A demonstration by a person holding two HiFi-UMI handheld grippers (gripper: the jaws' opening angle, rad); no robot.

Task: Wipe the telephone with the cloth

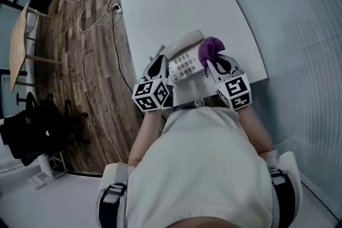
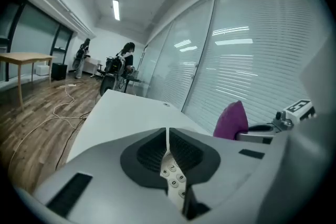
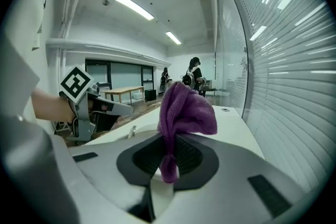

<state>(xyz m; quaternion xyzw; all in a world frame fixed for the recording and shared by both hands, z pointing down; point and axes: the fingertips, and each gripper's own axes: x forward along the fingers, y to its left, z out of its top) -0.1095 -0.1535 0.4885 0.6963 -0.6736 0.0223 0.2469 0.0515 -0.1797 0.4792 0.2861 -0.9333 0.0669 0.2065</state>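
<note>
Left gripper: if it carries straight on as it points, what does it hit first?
Probably the telephone keypad: it shows just past the tips of the left gripper. Depth is unclear.

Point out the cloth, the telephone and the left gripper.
cloth [image 3: 184, 107], right gripper view, its bunched upper fold.
telephone [image 1: 184, 65], head view, its keypad.
left gripper [image 2: 167, 138], left gripper view, where its fingertips meet.

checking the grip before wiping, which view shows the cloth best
The right gripper view: the cloth fills the centre, pinched by the right gripper. The head view shows it small and bunched beside the telephone. The left gripper view catches only its purple tip at the right.
</note>
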